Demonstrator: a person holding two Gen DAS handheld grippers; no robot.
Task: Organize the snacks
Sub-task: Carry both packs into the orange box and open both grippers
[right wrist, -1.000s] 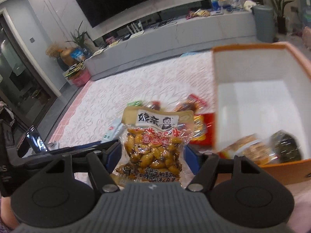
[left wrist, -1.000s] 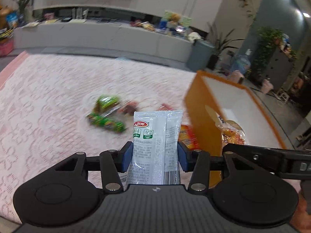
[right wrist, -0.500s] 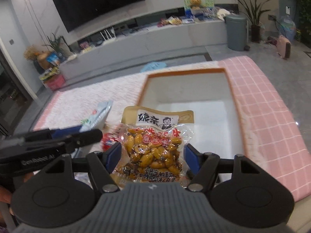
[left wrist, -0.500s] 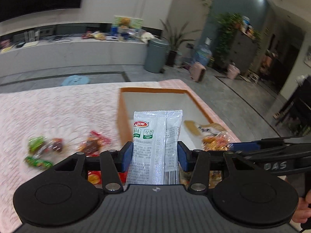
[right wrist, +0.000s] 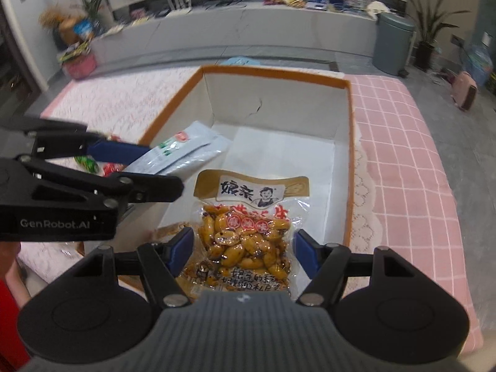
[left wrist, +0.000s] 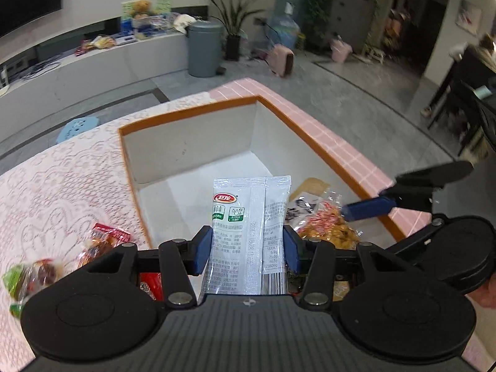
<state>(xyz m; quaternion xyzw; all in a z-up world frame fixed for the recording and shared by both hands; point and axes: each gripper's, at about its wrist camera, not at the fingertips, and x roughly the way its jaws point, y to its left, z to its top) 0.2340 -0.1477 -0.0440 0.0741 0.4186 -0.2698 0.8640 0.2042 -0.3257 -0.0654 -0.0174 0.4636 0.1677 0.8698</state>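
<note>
— Silver-white foil is what we grip on the left: our left gripper has its blue fingers clamped on both edges of the pale sachet, which stands upright between them, red logo near the top.

— And where do we hold it?

— Over the near left part of the orange-rimmed box. From the right wrist camera we see the same sachet slanting in over the box's left wall, with the left gripper coming in from the left.

— Our right side?

— Our right gripper carries the clear bag of glazed peanuts, gold header upward. The left finger presses the bag's edge; the right one sits just beside the other edge, and we cannot tell for sure that it touches. The bag stays up between them, above the near end of the box's white floor.

— Anything else in the box?

— We can make out a tan packet edge low by the near wall, mostly hidden.

— Outside it?

— Loose snacks on the lace-covered table to the left: a red wrapper just beside the box wall, and a blurred green-and-red sweet farther left. Pink checked cloth covers the table to the right of the box.
</note>
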